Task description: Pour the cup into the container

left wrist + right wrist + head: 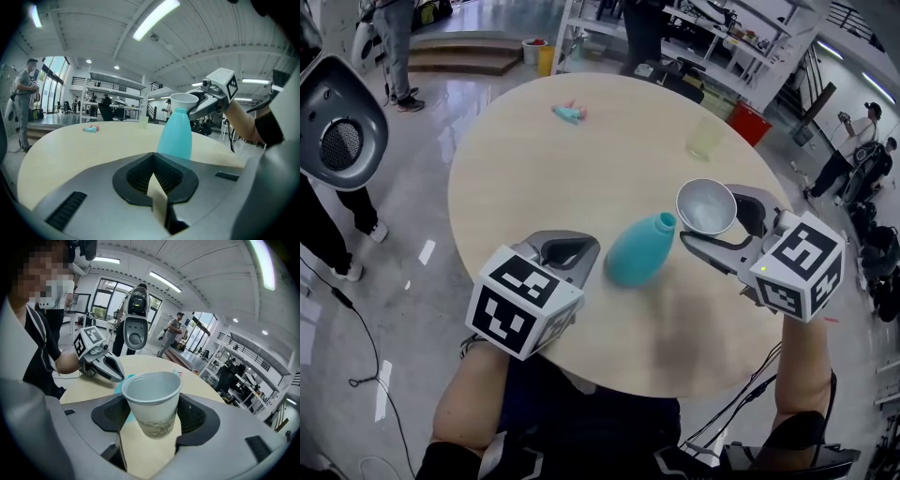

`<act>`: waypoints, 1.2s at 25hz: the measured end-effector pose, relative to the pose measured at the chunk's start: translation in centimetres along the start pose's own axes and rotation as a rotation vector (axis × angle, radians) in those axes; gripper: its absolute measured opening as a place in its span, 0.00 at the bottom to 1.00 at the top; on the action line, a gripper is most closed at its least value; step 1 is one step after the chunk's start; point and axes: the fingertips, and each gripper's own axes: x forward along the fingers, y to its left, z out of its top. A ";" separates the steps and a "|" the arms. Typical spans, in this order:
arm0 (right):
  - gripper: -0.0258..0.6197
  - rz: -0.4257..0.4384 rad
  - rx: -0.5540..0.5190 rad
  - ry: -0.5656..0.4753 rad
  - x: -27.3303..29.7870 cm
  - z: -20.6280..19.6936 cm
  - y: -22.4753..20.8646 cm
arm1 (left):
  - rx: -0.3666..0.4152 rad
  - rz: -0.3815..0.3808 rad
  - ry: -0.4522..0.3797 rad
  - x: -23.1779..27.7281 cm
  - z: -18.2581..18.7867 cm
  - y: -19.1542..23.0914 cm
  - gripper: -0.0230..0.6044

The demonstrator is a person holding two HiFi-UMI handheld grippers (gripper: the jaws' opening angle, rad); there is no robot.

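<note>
The right claw [718,223] was clamped on a white paper cup [706,206], one jaw on either side of its wall, and carried it upright clear of the round wooden table [534,187]. The teal bottle [639,251] that served as the container stood upright just off the tips of that claw, on its left, with its narrow mouth close beside and slightly below the cup's rim. Whether the cup held any liquid could not be made out.

The left claw [579,249] hung low over the near edge of the table with its jaws drawn together at the tips and nothing between them. The bottle stood a little ahead of it and to its right, near but not touching.

Well beyond both claws, on the far side of the table, lay a small teal-and-pink object [569,112]. A pale translucent cup [705,139] stood farther out from the right claw, near the table's far right rim.
</note>
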 end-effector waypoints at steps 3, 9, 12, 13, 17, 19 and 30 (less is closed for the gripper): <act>0.52 -0.005 -0.018 0.020 -0.1 0.1 0.0 | 0.008 0.002 -0.003 -0.2 0.1 0.0 0.04; 0.52 -0.009 -0.054 0.051 -0.4 0.5 0.1 | 0.001 -0.003 -0.001 -0.7 0.4 -0.2 0.04; 0.52 -0.004 -0.062 0.060 -0.4 0.6 0.7 | 0.007 -0.001 -0.004 -1.1 0.1 -0.1 0.04; 0.52 -0.001 -0.063 0.063 -0.4 0.6 0.9 | 0.008 0.000 -0.007 -1.1 0.0 -0.2 0.04; 0.52 0.009 -0.076 0.075 -0.5 0.4 1.1 | 0.008 -0.002 -0.008 -1.0 0.0 -0.3 0.04; 0.52 0.017 -0.084 0.082 -0.5 0.5 1.0 | 0.011 -0.002 -0.005 -0.9 0.1 -0.3 0.04; 0.51 0.048 -0.123 0.128 -0.5 0.7 1.3 | 0.012 -0.003 -0.007 -1.0 0.3 -0.3 0.04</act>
